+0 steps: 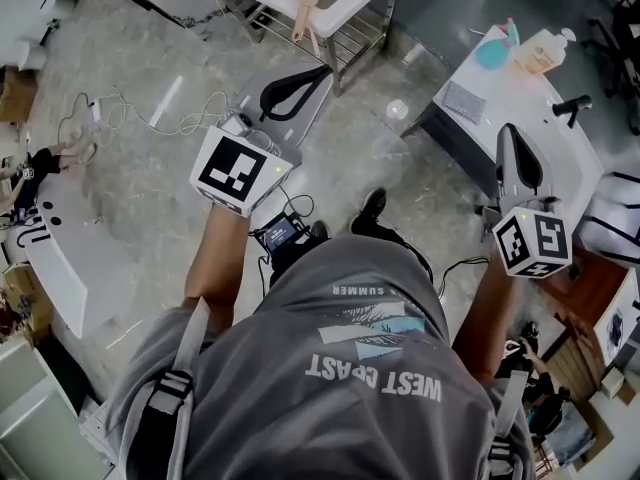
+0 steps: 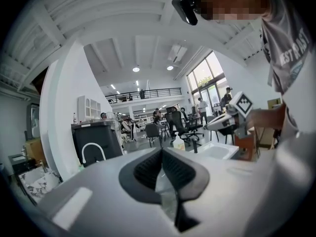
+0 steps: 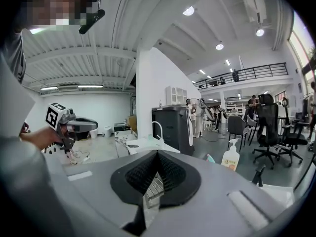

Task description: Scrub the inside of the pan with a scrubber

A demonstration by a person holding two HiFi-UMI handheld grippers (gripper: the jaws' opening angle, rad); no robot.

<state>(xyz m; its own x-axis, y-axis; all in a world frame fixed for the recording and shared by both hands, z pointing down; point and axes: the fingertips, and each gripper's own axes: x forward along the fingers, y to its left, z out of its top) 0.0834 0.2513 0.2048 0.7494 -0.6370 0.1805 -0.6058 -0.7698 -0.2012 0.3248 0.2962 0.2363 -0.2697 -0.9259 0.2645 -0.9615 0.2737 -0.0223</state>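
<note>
The left hand-held gripper [image 1: 322, 72] and right hand-held gripper [image 1: 512, 133] have matt grey plastic shells and black ribbed pads [image 3: 140, 174] that look rubbery. The counter [image 1: 575, 158] is smooth and white, and the soap bottle [image 1: 545, 50] on it is pale translucent plastic. Beside the counter, the floor [image 1: 150, 188] is mottled grey with a dull sheen. The shirt [image 1: 350, 388] is grey cloth.

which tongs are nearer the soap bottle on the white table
Right. The right tongs sit just below the soap bottle in the head view; the left tongs are far off to its left.
</note>
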